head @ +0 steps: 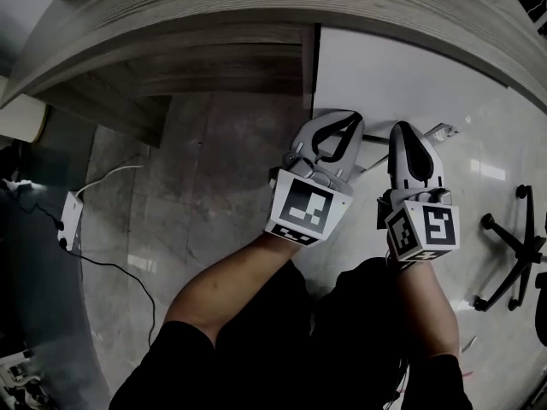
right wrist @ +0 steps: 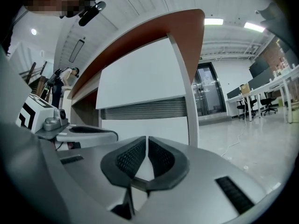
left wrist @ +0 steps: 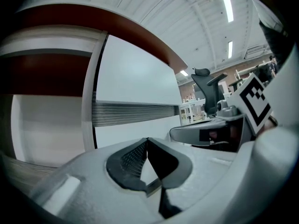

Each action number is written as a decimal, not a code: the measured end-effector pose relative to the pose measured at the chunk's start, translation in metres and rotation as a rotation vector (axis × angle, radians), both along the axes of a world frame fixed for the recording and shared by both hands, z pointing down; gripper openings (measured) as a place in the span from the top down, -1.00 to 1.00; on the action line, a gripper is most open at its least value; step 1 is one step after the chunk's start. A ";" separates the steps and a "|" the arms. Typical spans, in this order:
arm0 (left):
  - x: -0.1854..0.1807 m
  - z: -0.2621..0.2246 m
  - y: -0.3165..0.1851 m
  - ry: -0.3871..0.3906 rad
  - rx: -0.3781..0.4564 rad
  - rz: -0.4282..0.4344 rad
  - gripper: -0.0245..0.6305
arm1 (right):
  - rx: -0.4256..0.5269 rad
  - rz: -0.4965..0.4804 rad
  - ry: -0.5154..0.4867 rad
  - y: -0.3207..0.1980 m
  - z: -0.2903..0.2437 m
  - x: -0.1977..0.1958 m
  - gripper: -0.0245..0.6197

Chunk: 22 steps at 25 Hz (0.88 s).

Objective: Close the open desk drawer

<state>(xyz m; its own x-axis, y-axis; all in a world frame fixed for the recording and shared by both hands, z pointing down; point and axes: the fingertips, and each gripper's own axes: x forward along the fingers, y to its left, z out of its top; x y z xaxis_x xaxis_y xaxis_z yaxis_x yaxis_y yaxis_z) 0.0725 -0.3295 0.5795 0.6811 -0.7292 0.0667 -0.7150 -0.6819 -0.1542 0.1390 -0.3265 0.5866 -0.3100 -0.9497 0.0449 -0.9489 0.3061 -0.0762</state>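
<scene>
My left gripper [left wrist: 147, 140] jaws tip to tip on nothing, my right gripper [right wrist: 146, 138] pinched empty too, white drawer front [right wrist: 140, 80] ahead, how far open unclear

White desk drawer [right wrist: 140, 78], flat upright front under the brown desktop [right wrist: 140, 34], grey ribbed band [right wrist: 145, 108] along its lower edge

L tongs [left wrist: 147, 140] & R tongs [right wrist: 146, 138] both closed tip-to-tip, held side by side, pointing fwd.
</scene>
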 end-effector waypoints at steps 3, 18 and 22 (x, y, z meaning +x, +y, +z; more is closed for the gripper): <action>-0.002 -0.009 0.012 0.002 0.004 0.008 0.90 | -0.036 -0.029 -0.021 0.002 0.002 -0.002 0.84; -0.070 -0.274 0.152 0.045 -0.096 0.056 0.90 | -0.180 -0.336 -0.058 0.157 -0.261 -0.100 0.85; -0.102 -0.365 0.184 0.098 -0.186 0.028 0.90 | -0.234 -0.346 -0.092 0.193 -0.363 -0.122 0.87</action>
<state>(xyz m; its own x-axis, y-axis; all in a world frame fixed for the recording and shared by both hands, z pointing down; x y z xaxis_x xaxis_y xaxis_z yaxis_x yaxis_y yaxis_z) -0.0296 -0.1452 0.2148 0.7110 -0.6909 0.1309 -0.7005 -0.7122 0.0459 0.0169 -0.1331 0.2232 -0.6216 -0.7564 0.2038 -0.7791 0.5698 -0.2613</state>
